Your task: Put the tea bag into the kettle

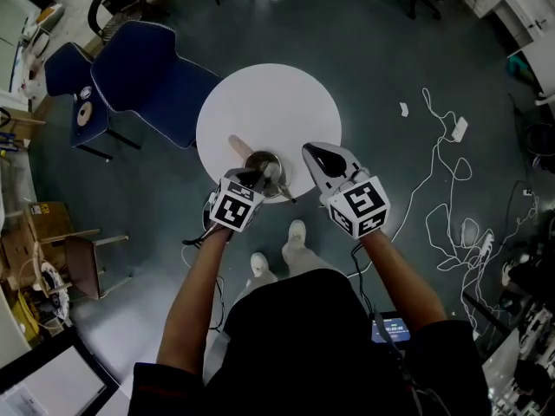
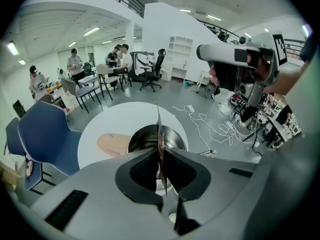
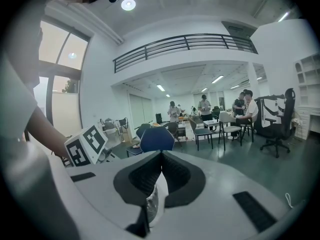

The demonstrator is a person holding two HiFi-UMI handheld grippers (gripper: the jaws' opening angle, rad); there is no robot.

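Note:
A steel kettle (image 1: 263, 164) stands open near the front edge of the round white table (image 1: 269, 102), with a tan wooden piece (image 1: 238, 146) lying beside it. My left gripper (image 1: 258, 180) hovers over the kettle mouth (image 2: 173, 136). It is shut on a thin flat tea bag sachet (image 2: 159, 129), seen edge-on and pointing up between the jaws. My right gripper (image 1: 314, 152) is raised to the right of the kettle and points out level into the room. It is shut on a silvery-white scrap of wrapper (image 3: 152, 201) that hangs below its jaws.
Two blue chairs (image 1: 143, 72) stand left of the table. White cables (image 1: 451, 189) trail over the grey floor at the right. Cardboard boxes (image 1: 39, 232) and clutter line the left edge. People sit at desks (image 3: 225, 116) far off.

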